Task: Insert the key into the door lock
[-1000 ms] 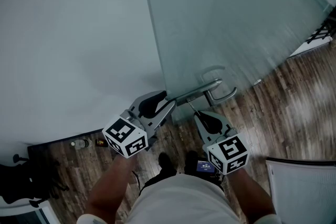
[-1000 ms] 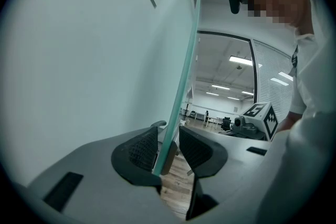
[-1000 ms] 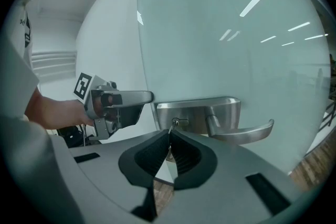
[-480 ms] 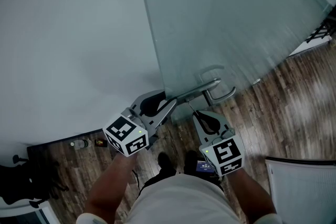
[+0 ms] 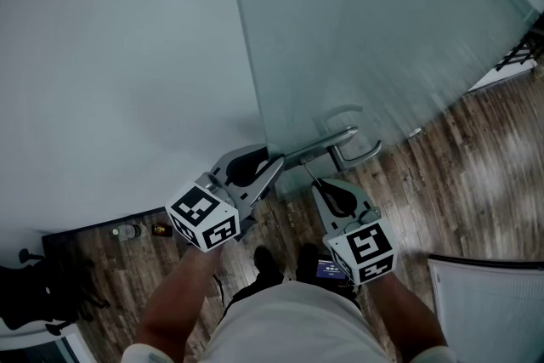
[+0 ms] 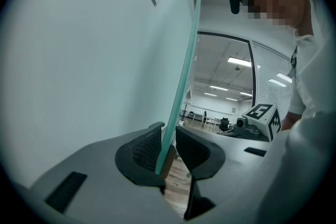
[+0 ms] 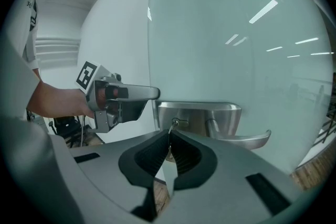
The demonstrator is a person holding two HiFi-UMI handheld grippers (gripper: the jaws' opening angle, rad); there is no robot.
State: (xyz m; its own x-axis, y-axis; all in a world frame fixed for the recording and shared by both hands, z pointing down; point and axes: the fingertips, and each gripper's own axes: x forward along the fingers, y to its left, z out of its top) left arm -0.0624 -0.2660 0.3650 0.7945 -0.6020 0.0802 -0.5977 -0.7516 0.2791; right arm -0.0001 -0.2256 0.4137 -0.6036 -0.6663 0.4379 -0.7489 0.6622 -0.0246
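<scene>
Astride door edge — left gripper's jaws just closing.

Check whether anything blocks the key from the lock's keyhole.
Nothing visible does. The right hand-held gripper holds the key pinched between its jaws, and the key's tip sits right at the keyhole in the metal lock plate, beside the lever handle.
</scene>
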